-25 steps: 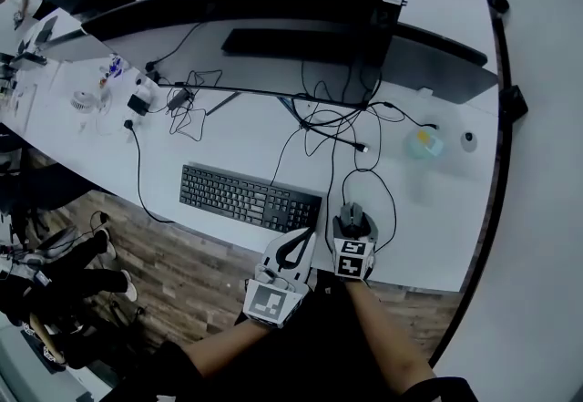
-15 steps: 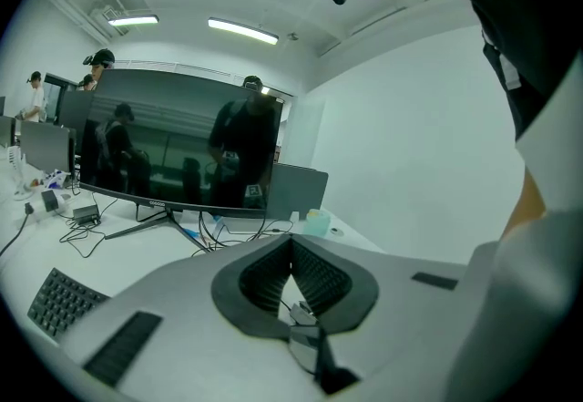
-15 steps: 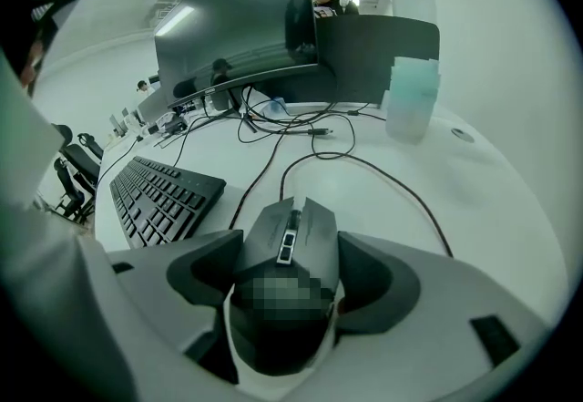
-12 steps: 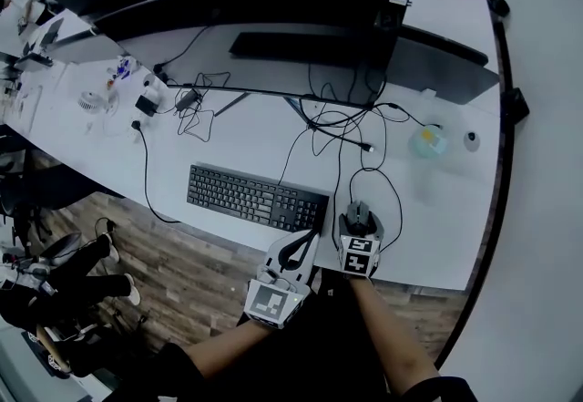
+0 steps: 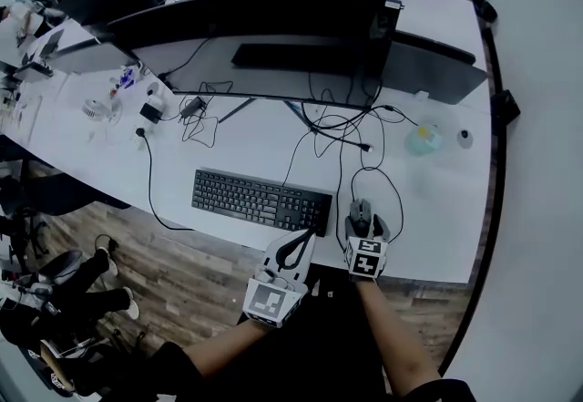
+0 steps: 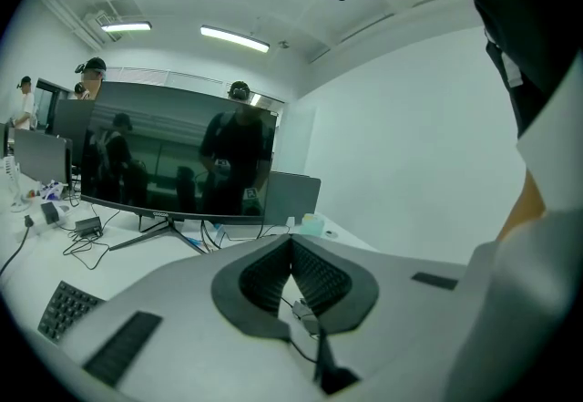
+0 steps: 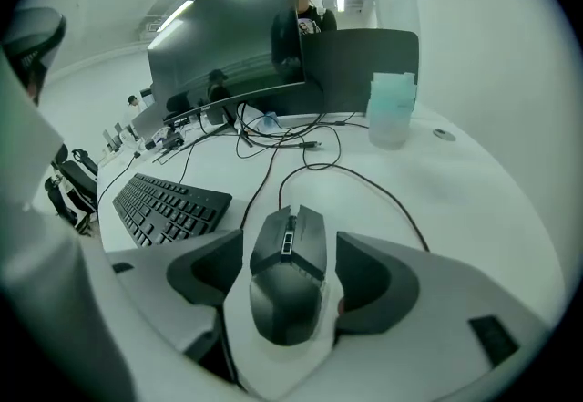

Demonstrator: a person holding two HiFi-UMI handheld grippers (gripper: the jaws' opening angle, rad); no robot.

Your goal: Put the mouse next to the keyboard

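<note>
A black wired mouse (image 5: 362,211) (image 7: 287,273) lies on the white table just right of the black keyboard (image 5: 260,200) (image 7: 168,204), near the front edge. My right gripper (image 5: 364,225) (image 7: 290,245) straddles the mouse from behind. It is open, and a thin strip of table shows between each pad and the mouse's sides. My left gripper (image 5: 308,236) (image 6: 291,242) hangs at the keyboard's front right corner, over the table's edge. It is shut, pads meeting at the tip with nothing in them.
The mouse cable (image 5: 387,186) loops back into a tangle of wires (image 5: 337,131) under a wide curved monitor (image 5: 264,22). A translucent cup (image 5: 424,140) (image 7: 392,108) and a small round object (image 5: 465,138) stand at the back right. The table's front edge (image 5: 419,274) is close behind my grippers.
The head view has drifted a little. The mouse keeps its place beside the keyboard's right end with the right gripper still around it. The left gripper has barely moved.
</note>
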